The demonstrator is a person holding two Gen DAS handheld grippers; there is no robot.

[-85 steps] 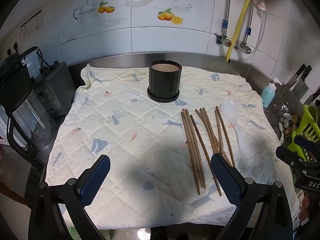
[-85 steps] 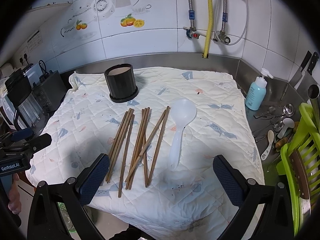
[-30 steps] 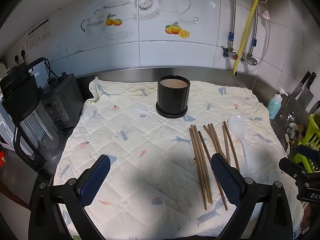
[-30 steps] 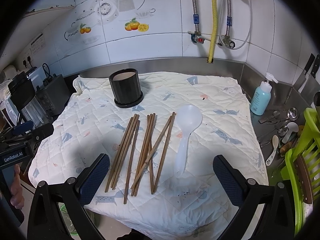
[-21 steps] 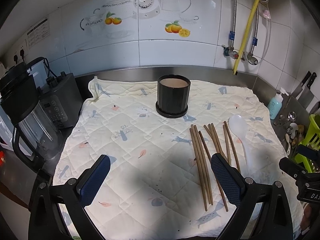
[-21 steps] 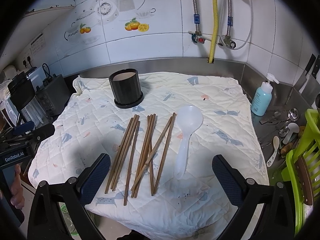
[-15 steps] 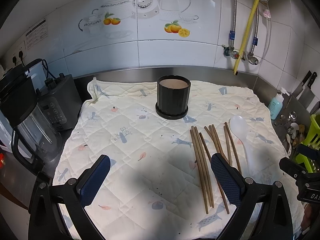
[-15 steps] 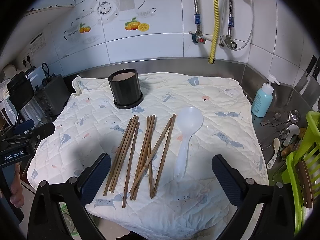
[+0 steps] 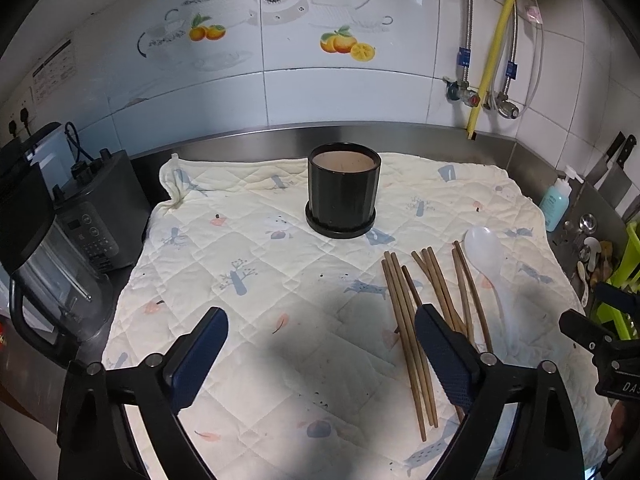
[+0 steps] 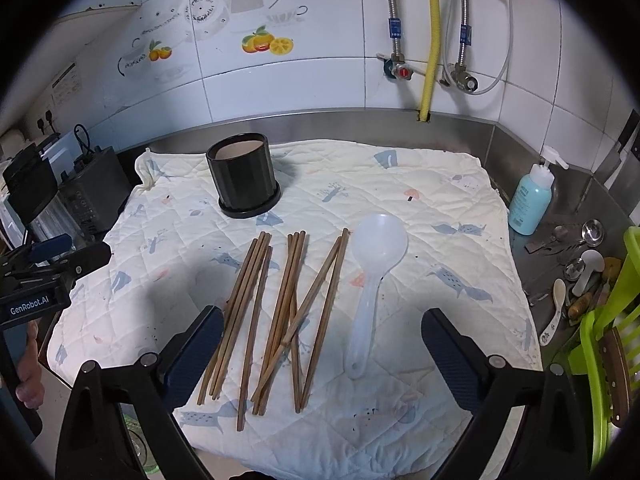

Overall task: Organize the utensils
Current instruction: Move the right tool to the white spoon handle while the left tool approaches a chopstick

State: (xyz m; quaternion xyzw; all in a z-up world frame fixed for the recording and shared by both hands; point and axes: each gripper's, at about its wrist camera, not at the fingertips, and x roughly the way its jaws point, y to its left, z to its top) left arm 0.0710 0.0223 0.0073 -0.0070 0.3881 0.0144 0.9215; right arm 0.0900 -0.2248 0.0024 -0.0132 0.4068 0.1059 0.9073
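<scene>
A black ribbed utensil holder stands upright at the back of a quilted cloth; it also shows in the right wrist view. Several brown chopsticks lie loose on the cloth, with a white plastic rice spoon to their right. In the left wrist view the chopsticks and the spoon lie to the right. My left gripper is open and empty above the cloth's front. My right gripper is open and empty above the near ends of the chopsticks.
A blender and a black appliance stand left of the cloth. A blue soap bottle, loose spoons and a green dish rack are at the right. Pipes and a yellow hose run down the tiled wall.
Both grippers have drawn back and risen slightly, so the cloth and utensils sit a little farther off. Nothing on the cloth has moved.
</scene>
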